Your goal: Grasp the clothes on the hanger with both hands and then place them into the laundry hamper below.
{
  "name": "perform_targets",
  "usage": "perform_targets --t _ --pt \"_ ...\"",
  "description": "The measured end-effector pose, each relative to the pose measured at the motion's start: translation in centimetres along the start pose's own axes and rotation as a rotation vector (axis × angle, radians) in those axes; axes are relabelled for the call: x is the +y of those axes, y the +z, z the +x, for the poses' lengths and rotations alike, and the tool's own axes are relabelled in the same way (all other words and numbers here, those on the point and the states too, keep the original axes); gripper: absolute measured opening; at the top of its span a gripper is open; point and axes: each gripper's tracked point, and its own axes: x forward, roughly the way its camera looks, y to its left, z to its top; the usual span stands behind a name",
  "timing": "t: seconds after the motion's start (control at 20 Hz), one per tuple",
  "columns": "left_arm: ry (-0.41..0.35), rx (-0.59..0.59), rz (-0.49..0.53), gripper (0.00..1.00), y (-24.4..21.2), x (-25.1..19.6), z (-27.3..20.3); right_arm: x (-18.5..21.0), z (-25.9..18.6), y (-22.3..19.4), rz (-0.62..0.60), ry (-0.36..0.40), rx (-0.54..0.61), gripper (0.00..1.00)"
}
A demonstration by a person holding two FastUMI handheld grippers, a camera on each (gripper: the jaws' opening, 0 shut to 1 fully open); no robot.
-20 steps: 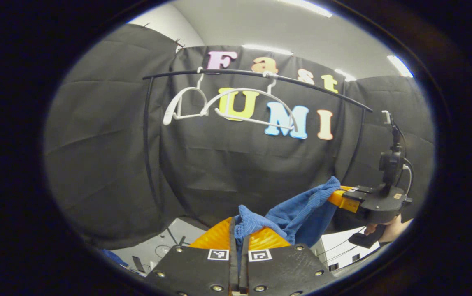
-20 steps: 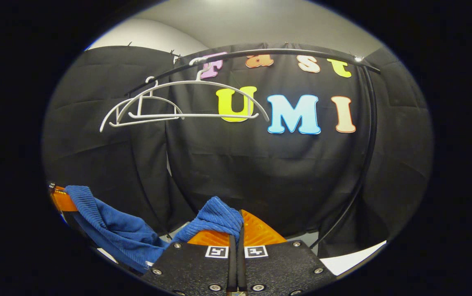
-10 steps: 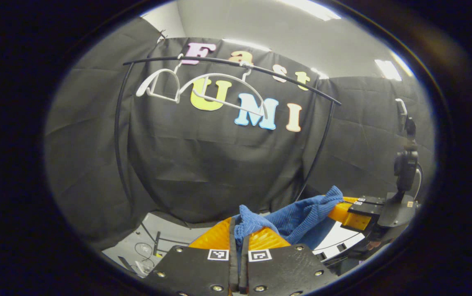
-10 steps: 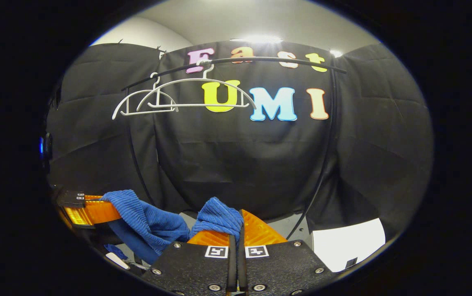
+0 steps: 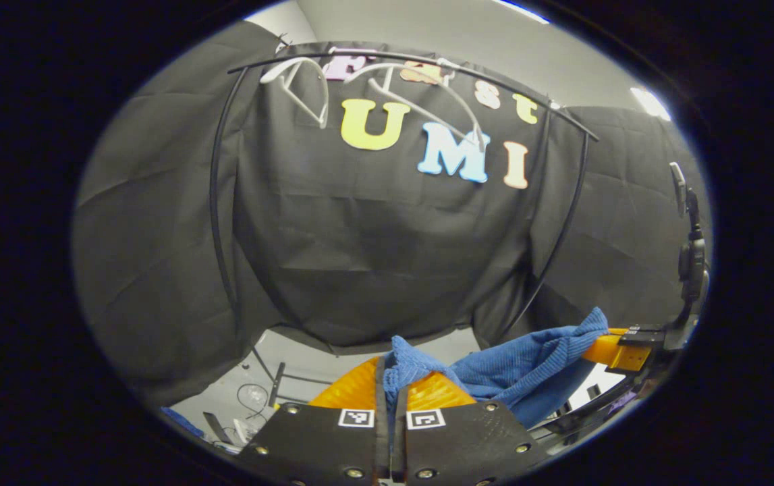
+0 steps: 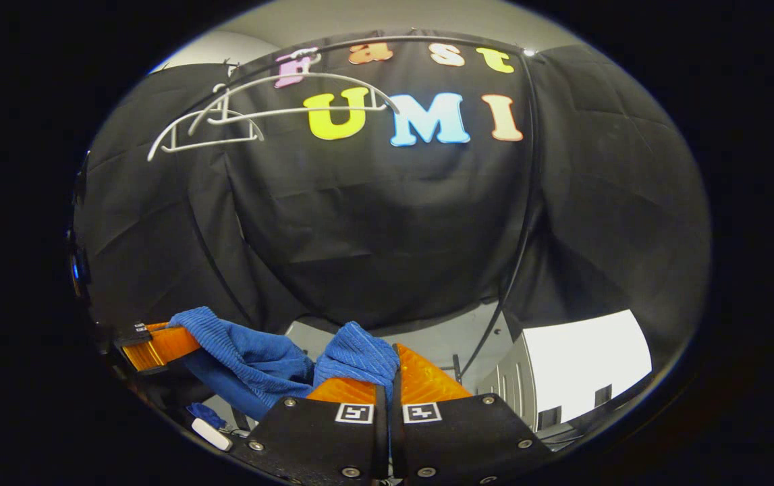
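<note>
The left gripper view looks forward along its own fingers from low in the booth, tilted upward toward the black cloth back wall [image 5: 373, 229], which stands well off. The thin black curved clothes rail [image 5: 427, 62] and the white plastic hangers [image 5: 306, 84] sit near the top of its field; the other gripper [image 5: 613, 347] shows at the far right edge. The right gripper view faces the same wall [image 6: 393, 223] from a similar low spot (slightly more square-on), with the rail [image 6: 427, 39] and hangers [image 6: 225, 121] high up and the other gripper [image 6: 157, 344] at its left edge. Both share the wall, rail, hangers and the ribbed blue cloth [image 5: 515, 368] [image 6: 252, 354] strung between them.
</note>
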Motion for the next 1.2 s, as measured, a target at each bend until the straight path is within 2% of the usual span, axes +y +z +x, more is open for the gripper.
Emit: perform_targets --t 0.05,0.15,0.2,0.4,0.8,0.95,1.0,1.05,1.15,1.2 --pt "0.011 0.02 0.01 0.07 -1.4 0.8 0.3 -0.3 0.6 -1.2 0.015 -0.012 0.031 0.02" --pt "0.017 0.062 0.027 0.07 -3.4 1.6 1.4 -0.5 1.5 -3.6 0.061 -0.031 0.086 0.02" --pt "0.013 0.084 0.037 0.03 -4.4 1.9 1.9 -0.8 1.8 -4.8 0.081 -0.038 0.111 0.02" --pt "-0.034 0.147 0.056 0.05 -7.4 1.4 4.3 -1.8 2.6 -8.4 0.133 -0.079 0.172 0.02" --pt "-0.064 0.228 0.078 0.05 -11.6 0.9 6.5 -2.6 4.0 -11.2 0.193 -0.116 0.243 0.03" --pt "-0.067 0.244 0.077 0.05 -12.1 1.0 6.4 -2.5 3.9 -11.5 0.191 -0.109 0.251 0.05" --pt "-0.066 0.247 0.074 0.09 -12.1 1.1 6.3 -2.5 3.8 -11.4 0.188 -0.107 0.254 0.05" --pt "-0.063 0.248 0.071 0.05 -12.2 1.2 6.3 -2.2 3.6 -11.7 0.186 -0.099 0.26 0.05" --pt "-0.056 0.248 0.066 0.09 -12.2 1.3 6.1 -1.8 3.1 -12.4 0.176 -0.084 0.271 0.05" --pt "-0.06 0.254 0.061 0.05 -12.4 1.2 6.1 -1.6 2.7 -12.4 0.171 -0.08 0.272 0.05"
